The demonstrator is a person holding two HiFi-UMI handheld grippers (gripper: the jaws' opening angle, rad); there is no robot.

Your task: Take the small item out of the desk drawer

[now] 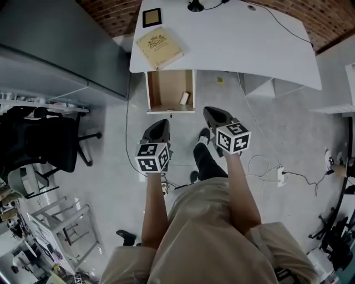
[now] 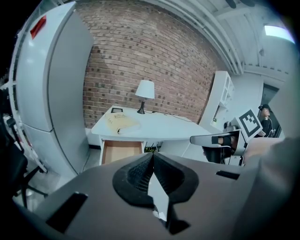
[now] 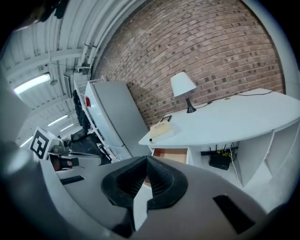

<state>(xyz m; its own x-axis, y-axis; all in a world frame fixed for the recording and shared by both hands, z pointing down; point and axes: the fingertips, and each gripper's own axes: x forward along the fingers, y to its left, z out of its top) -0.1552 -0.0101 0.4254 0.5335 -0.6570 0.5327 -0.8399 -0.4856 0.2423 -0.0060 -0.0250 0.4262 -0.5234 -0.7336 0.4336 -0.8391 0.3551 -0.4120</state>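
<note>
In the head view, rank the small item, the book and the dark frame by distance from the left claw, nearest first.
1. Small item, in the open drawer.
2. Book, on the desk's left corner.
3. Dark frame, beyond the book.

Small item (image 1: 184, 98): pale, lying by the right wall of the drawer (image 1: 166, 89) in the head view; too small to say what it is.
Drawer: its back end is hidden under the worktop (image 1: 233, 39); in the right gripper view its lower part sits behind the right claw (image 3: 146, 158).
Lamp (image 1: 195, 6): only the dark base shows, the rest cut off by the head view's top edge.
Book (image 1: 160, 47): cover print too small to read.
Dark framed thing (image 1: 152, 17): too small to identify.
</note>
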